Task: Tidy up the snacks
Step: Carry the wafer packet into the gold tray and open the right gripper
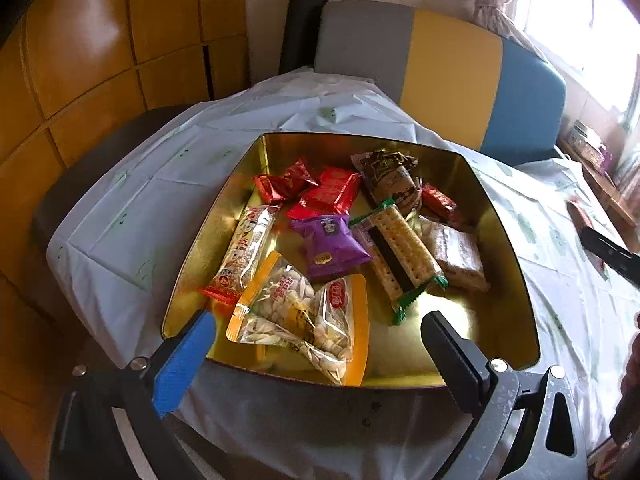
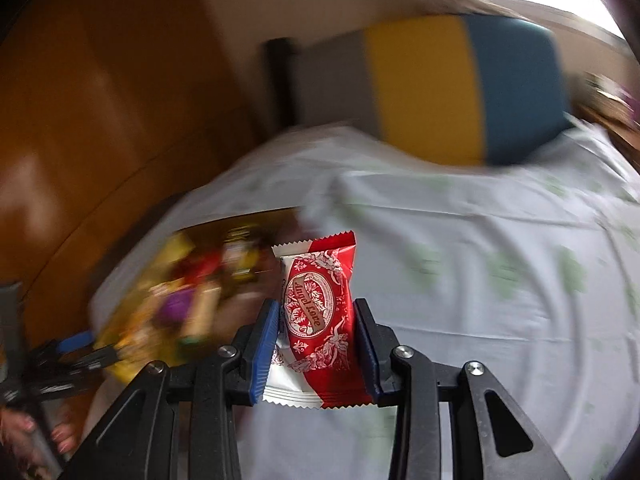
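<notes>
A gold square tin (image 1: 500, 248) on the white tablecloth holds several wrapped snacks. Among them are a clear seed packet with orange edges (image 1: 304, 316), a purple packet (image 1: 330, 246), a cracker pack (image 1: 400, 244) and red wrappers (image 1: 332, 192). My left gripper (image 1: 316, 334) stands wide open above the tin's near edge, with the seed packet lying below between its fingers, untouched. My right gripper (image 2: 316, 320) is shut on a red and white snack packet (image 2: 318, 316), held above the tablecloth to the right of the tin (image 2: 176, 288), which is blurred.
A grey, yellow and blue chair back (image 1: 440, 76) stands behind the table. Wooden cabinets (image 1: 100, 60) fill the left side. A curtain and bright window (image 1: 560, 8) are at the right. A person's hand (image 2: 24, 436) holds the left gripper's handle.
</notes>
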